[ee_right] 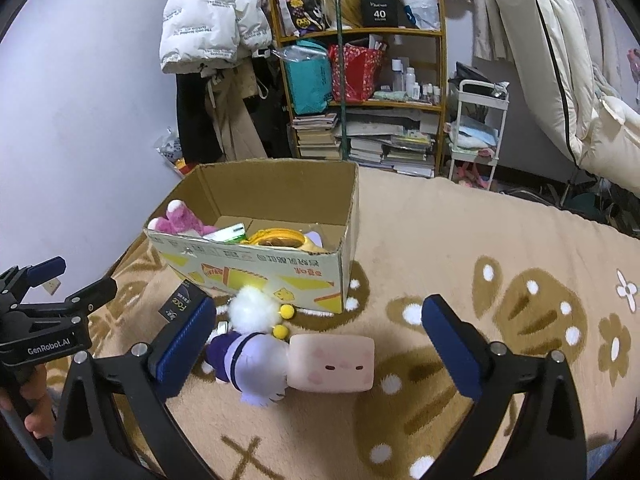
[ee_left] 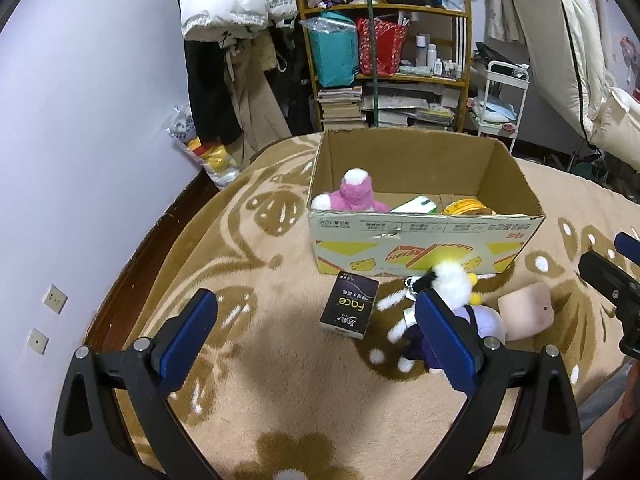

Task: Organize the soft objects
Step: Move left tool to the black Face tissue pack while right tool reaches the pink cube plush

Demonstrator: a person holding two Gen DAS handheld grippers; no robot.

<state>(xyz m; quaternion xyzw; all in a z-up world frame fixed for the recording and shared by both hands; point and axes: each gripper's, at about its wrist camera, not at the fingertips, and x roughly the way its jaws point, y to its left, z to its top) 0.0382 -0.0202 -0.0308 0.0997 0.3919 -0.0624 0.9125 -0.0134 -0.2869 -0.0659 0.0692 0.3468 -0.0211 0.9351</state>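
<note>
An open cardboard box (ee_left: 424, 240) (ee_right: 256, 264) stands on the blanket, holding a pink plush (ee_left: 352, 194) (ee_right: 178, 220), a white-green pack and a yellow plush (ee_left: 468, 207) (ee_right: 280, 238). In front of it lie a white fluffy toy (ee_left: 452, 280) (ee_right: 250, 312), a purple doll (ee_left: 484, 322) (ee_right: 252, 354), a pink block plush (ee_left: 526, 310) (ee_right: 332, 362) and a black carton (ee_left: 350, 310) (ee_right: 182, 304). My left gripper (ee_left: 316, 336) is open above the blanket, left of the doll. My right gripper (ee_right: 320, 340) is open, its fingers either side of the doll and pink block.
The bed is covered by a beige and brown patterned blanket (ee_left: 280, 400) (ee_right: 480, 240). Behind stand a wooden shelf (ee_left: 384, 76) (ee_right: 360, 100) with bags and books, hanging coats (ee_left: 228, 8), and a white cart (ee_left: 500, 100). A hand (ee_right: 36, 408) holds the left gripper's handle.
</note>
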